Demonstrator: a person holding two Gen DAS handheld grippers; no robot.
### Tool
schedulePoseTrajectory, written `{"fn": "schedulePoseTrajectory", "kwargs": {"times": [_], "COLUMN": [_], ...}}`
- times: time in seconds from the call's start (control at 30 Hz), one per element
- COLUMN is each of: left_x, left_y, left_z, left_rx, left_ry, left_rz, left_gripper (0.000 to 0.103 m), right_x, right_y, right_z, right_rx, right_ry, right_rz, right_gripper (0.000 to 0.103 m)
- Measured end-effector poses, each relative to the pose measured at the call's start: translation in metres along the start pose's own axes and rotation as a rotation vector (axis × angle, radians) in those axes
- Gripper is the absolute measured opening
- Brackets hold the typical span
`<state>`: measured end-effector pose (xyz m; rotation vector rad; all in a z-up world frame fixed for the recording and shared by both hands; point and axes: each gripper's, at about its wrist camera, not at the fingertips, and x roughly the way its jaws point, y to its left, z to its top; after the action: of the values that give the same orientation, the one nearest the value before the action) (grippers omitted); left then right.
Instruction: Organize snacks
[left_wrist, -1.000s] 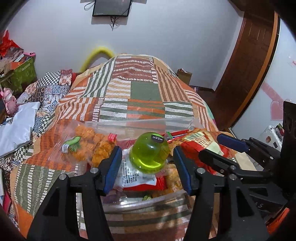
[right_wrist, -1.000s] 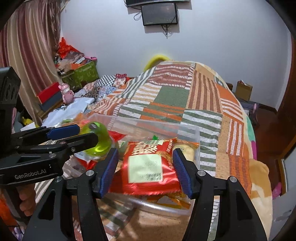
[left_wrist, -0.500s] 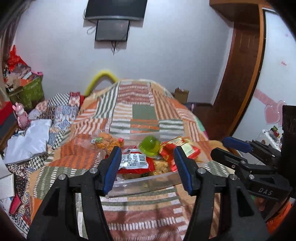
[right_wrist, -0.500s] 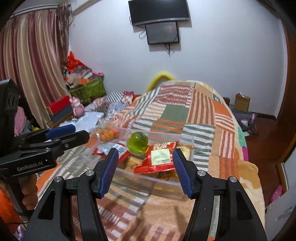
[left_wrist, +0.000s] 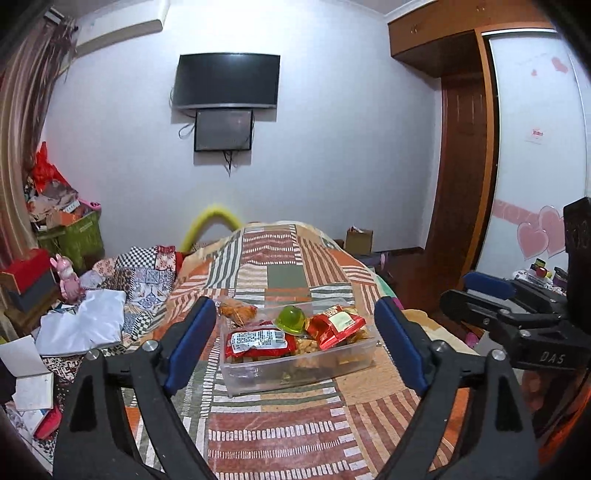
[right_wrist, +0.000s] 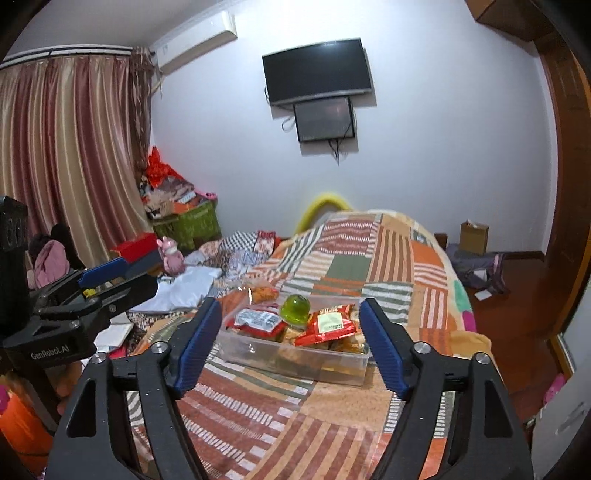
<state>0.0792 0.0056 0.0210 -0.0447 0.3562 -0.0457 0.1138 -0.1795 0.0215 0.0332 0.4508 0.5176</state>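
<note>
A clear plastic bin (left_wrist: 258, 380) (right_wrist: 332, 365) sits on the patchwork bed. It holds red snack packets (left_wrist: 258, 341) (right_wrist: 328, 325), a green jelly cup (left_wrist: 291, 320) (right_wrist: 295, 308) and other snacks. A clear bag of orange snacks (left_wrist: 236, 312) (right_wrist: 263, 293) lies just behind the bin. My left gripper (left_wrist: 295, 347) is open and empty, held well back from the bin. My right gripper (right_wrist: 290, 345) is also open and empty, held back from the bin.
The patchwork bedspread (left_wrist: 288, 266) stretches far beyond the bin. Clothes and quilts (left_wrist: 96, 317) lie to the left. A green crate (right_wrist: 192, 223) of clutter stands by the curtain. A wooden door (left_wrist: 458, 184) is at the right.
Both grippers have pulled back and up from the bin, which now looks small and far. Both stay open and empty.
</note>
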Motion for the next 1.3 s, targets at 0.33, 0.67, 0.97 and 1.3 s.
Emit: {"fn": "schedulePoseTrajectory", "kwargs": {"times": [0.33, 0.67, 0.97, 1.3], "left_x": [-0.016, -0.018, -0.015, -0.011], "left_y": [0.003, 0.003, 0.003, 0.004], "left_z": [-0.011, -0.017, -0.020, -0.021], "left_rx": [-0.031, -0.037, -0.038, -0.041], "left_ry": [-0.004, 0.004, 0.012, 0.020], "left_rz": [0.005, 0.011, 0.016, 0.014], "left_gripper": [0.101, 0.101, 0.101, 0.101], "right_x": [-0.010, -0.013, -0.013, -0.012], "right_y": [0.013, 0.009, 0.009, 0.011], "right_z": [-0.012, -0.022, -0.025, -0.025], "right_rx": [-0.018, 0.016, 0.016, 0.019], "right_ry": [-0.034, -0.015, -0.012, -0.007], "right_rz": [-0.014, -0.015, -0.010, -0.003], "right_gripper": [0.088, 0.088, 0.088, 0.088]}}
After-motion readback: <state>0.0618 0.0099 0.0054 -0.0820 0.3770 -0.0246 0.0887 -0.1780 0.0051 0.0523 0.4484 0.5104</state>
